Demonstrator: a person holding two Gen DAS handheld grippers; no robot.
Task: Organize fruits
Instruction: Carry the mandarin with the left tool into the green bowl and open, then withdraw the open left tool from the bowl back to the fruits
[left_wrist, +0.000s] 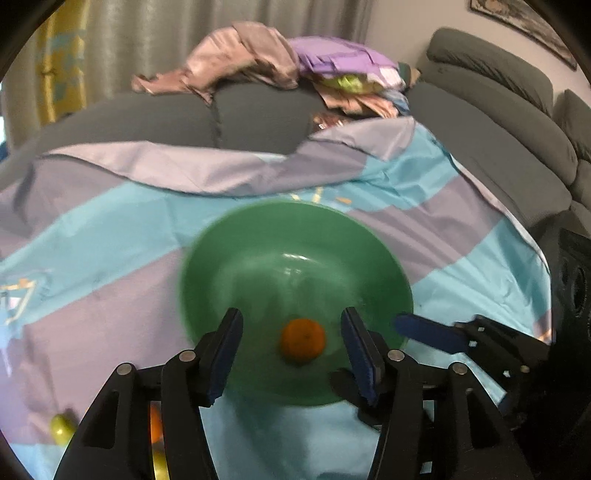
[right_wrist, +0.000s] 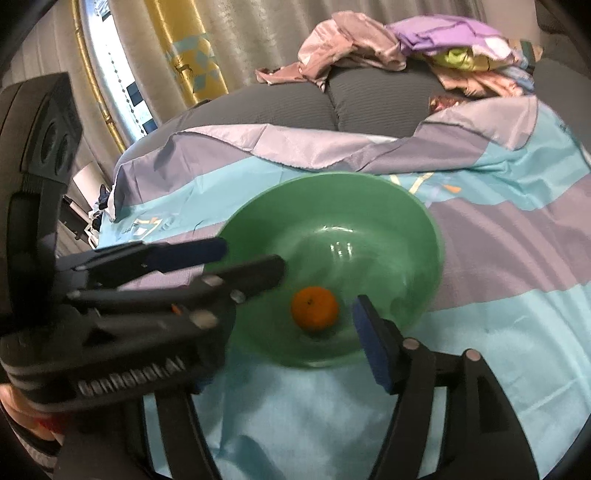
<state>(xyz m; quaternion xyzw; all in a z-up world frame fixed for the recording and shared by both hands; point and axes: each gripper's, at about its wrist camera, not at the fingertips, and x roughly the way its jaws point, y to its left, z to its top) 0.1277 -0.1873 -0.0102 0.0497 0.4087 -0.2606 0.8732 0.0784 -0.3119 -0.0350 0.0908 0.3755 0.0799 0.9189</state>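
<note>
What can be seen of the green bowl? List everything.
The green bowl is round, deep and glossy, plastic by its look, with light glinting off the inner wall. It sits upright on a blue and lilac cloth. One orange lies inside, on the near side of the bottom. Neither hand-held gripper appears to touch it; both hover open at its near rim.

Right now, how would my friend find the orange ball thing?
Look at the blue and lilac cloth spread over the grey sofa. A green bowl sits on it, and the small round orange lies alone inside, the only fruit in the bowl.
</note>
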